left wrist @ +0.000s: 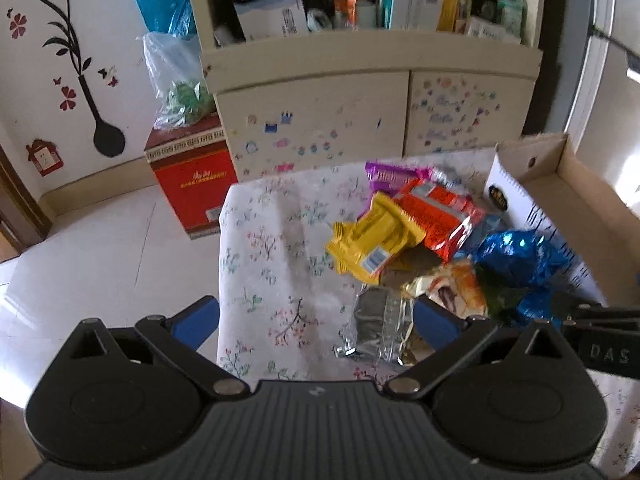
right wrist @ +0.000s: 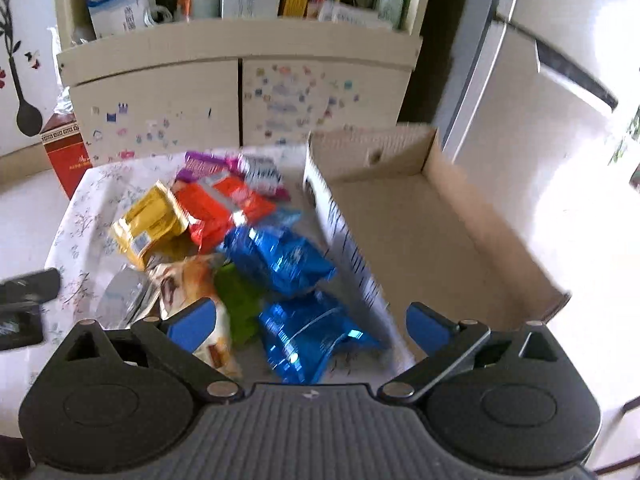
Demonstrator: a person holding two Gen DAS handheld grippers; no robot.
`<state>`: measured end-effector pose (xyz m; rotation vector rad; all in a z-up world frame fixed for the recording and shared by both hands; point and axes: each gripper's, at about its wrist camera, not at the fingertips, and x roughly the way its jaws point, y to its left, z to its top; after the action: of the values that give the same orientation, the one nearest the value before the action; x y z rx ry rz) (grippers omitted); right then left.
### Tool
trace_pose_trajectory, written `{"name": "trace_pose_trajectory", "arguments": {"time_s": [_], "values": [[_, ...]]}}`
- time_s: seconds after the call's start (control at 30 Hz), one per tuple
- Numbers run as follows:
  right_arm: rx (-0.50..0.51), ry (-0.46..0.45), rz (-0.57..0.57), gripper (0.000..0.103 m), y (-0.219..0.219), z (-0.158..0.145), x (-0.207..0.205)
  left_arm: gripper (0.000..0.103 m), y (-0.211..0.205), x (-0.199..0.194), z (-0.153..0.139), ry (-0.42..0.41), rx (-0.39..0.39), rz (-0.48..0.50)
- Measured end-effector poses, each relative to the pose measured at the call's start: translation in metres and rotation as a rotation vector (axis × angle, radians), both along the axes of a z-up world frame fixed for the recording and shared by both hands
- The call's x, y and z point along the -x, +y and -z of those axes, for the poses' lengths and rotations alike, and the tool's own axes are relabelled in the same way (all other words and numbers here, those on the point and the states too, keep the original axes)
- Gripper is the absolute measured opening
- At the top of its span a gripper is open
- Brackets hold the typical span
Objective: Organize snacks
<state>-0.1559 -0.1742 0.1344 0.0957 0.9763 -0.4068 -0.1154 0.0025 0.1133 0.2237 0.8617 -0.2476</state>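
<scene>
A pile of snack packets lies on a floral-cloth table (left wrist: 272, 248): a yellow packet (left wrist: 372, 240), an orange packet (left wrist: 436, 212), a purple packet (left wrist: 392, 174), a silver packet (left wrist: 380, 328) and blue foil bags (left wrist: 512, 254). My left gripper (left wrist: 316, 316) is open and empty above the cloth, left of the pile. My right gripper (right wrist: 308, 324) is open and empty above a blue foil bag (right wrist: 312, 336); another blue bag (right wrist: 276, 258), the yellow packet (right wrist: 148, 224) and the orange packet (right wrist: 220, 208) lie beyond. An open cardboard box (right wrist: 436, 240) stands to the right.
A beige cabinet (left wrist: 360, 112) with cluttered shelves stands behind the table. A red carton (left wrist: 192, 184) with a plastic bag on top sits on the tiled floor at left. The cardboard box (left wrist: 568, 200) takes up the table's right side. The other gripper shows at the left edge of the right wrist view (right wrist: 24, 300).
</scene>
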Motion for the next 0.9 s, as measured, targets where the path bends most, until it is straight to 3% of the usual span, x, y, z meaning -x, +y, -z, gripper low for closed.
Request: {"name": "trace_pose_trajectory", "arguments": {"time_s": [0.17, 0.9], "values": [[0.019, 0.023, -0.016, 0.103, 0.006, 0.005, -0.002, 0.102, -0.006, -0.003, 0.015, 0.064, 0.002, -0.004], [0.008, 0.063, 0.026, 0.103, 0.003, 0.014, -0.007, 0.102, -0.013, -0.005, 0.021, 0.064, -0.014, -0.040]]}}
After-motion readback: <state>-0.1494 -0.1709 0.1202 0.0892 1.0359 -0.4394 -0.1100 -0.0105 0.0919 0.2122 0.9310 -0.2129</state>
